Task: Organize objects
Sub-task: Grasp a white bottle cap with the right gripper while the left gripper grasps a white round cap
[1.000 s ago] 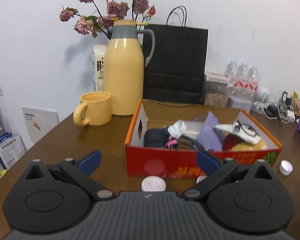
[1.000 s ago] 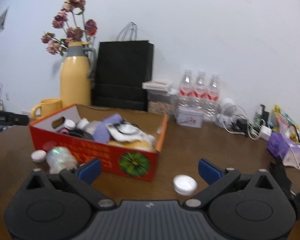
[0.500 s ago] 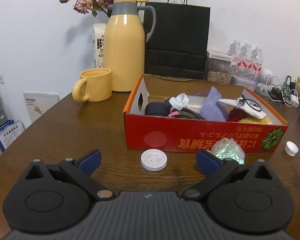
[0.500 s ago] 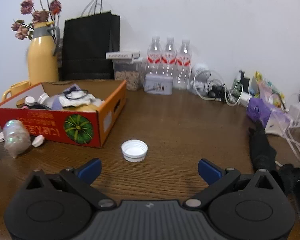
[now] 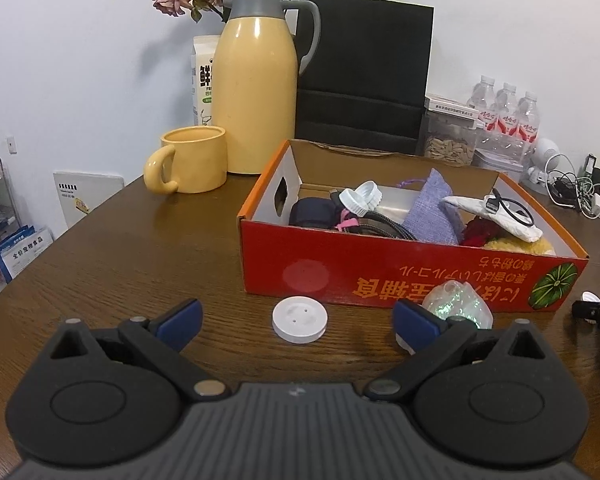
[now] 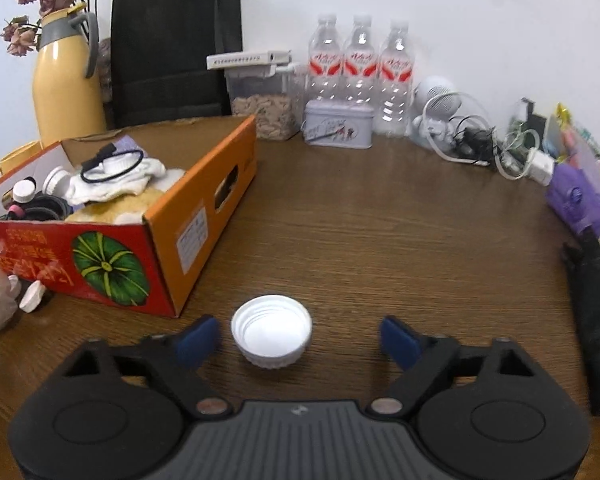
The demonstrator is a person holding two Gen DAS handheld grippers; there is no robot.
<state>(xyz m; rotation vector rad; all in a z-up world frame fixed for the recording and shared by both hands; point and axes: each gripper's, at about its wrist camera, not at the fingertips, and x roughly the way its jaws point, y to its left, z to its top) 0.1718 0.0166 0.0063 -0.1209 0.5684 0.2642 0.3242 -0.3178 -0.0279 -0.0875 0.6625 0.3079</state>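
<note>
The right gripper [image 6: 300, 338] now sits low over the brown desk [image 6: 380, 232], and its jaws, which have just been closing, are narrower than a second ago yet released: the upturned white bottle cap [image 6: 271, 337] lies on the desk between the blue fingertips [image 6: 198, 340], close to the left one, with no pad pressing on it. A second ago this cap lay ahead of the fingers, right of centre; half a second ago it was still out in front, and now it is framed by them. The left gripper [image 5: 296, 326] has jaws spread wide and empty, much as before, but the view has tipped down and drawn in: the flat white disc [image 5: 299, 319], earlier half hidden by the gripper body, now lies in plain sight on the desk between the fingers, touching neither. The crinkled iridescent wrapper [image 5: 458, 306], unseen from this side a second ago, rests against the front of the red cardboard box [image 5: 400, 270], just behind the right finger. The box, filled with cloths, cables and caps, stands in the middle of the desk, looming larger in the right view, which has swung to its right corner. Behind it stand the yellow mug [image 5: 192, 159], the yellow thermos jug [image 5: 256, 92], the black paper bag [image 5: 364, 76] and three water bottles [image 6: 360, 68] by the wall.
</note>
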